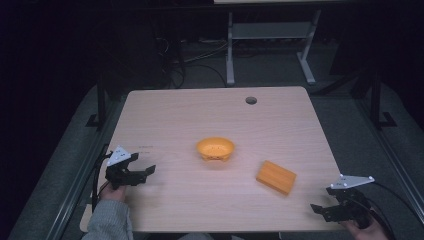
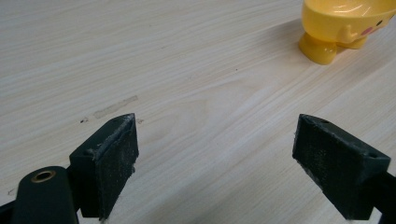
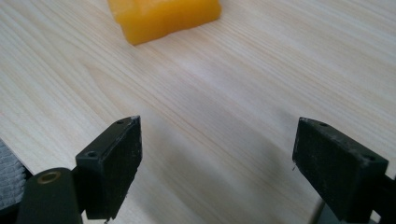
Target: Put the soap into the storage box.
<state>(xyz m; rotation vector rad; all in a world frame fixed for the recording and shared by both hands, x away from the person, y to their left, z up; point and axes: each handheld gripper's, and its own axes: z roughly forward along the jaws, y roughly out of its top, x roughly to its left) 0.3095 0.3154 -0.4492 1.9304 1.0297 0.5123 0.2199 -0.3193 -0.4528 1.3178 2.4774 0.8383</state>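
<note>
A small orange-yellow bowl (image 1: 215,148) stands near the middle of the wooden table (image 1: 210,115). An orange sponge block (image 1: 276,177) lies flat to its right and nearer to me. My left gripper (image 1: 146,171) is at the table's left side, open, with nothing between its jaws. Its own view has the bowl (image 2: 345,25) ahead at the upper right, with a duck face on its side. My right gripper (image 1: 320,210) hovers at the front right corner, open and empty. The sponge (image 3: 163,16) lies ahead of it, to the upper left in the right gripper view.
A round cable hole (image 1: 251,100) sits near the table's far edge. Beyond the table are a white desk frame (image 1: 270,45) and cables on the dark floor. Black metal rails (image 1: 100,105) run along both sides of the table.
</note>
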